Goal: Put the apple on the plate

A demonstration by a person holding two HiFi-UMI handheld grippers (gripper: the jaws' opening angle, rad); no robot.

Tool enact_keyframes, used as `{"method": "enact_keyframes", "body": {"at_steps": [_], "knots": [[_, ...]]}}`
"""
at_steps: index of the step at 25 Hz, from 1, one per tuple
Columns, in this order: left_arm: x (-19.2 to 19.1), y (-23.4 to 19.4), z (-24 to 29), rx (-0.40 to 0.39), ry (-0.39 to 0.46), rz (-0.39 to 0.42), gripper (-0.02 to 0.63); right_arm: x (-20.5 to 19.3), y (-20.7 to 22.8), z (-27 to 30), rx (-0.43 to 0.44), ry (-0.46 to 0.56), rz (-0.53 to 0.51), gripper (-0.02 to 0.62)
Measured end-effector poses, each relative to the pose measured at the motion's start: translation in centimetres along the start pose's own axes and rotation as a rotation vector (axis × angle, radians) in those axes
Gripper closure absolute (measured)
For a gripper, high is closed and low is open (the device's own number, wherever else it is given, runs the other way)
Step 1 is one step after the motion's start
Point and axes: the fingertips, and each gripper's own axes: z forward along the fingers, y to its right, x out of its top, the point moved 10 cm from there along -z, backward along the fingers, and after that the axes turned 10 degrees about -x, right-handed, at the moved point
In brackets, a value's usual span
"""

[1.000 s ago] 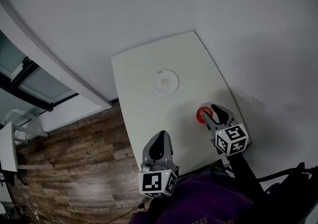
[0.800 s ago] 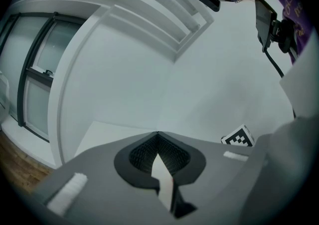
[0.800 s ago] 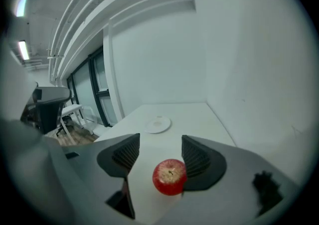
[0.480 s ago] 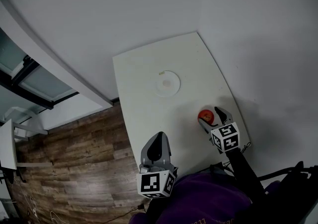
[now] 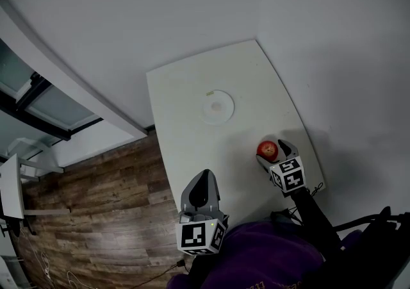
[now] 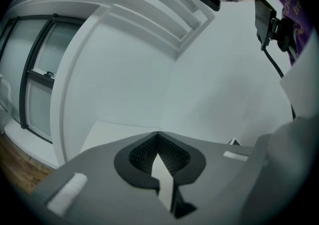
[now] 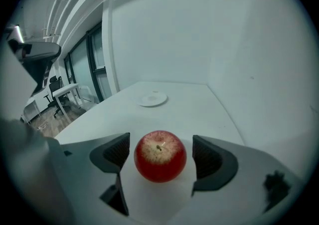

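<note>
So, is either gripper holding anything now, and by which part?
Nothing is held. The jaws of the right gripper have just been opening and flank the apple without touching. The left gripper is shut, empty.

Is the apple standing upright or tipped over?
Upright: the apple rests on the white table with its stem dimple facing up.

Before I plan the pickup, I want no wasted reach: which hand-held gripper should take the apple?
Right. The right hand-held gripper has just been opening its jaws, and the apple sits between them, untouched. The left hand-held gripper is shut, well away from it.
</note>
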Motion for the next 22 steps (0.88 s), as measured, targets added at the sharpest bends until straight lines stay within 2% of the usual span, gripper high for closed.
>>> {"method": "enact_keyframes", "body": {"at_steps": [22], "knots": [[0.0, -0.5, -0.2, 0.019, 0.003, 0.006, 0.6, -1.0, -0.1, 1.8, 0.037, -0.083, -0.014, 0.218]]}}
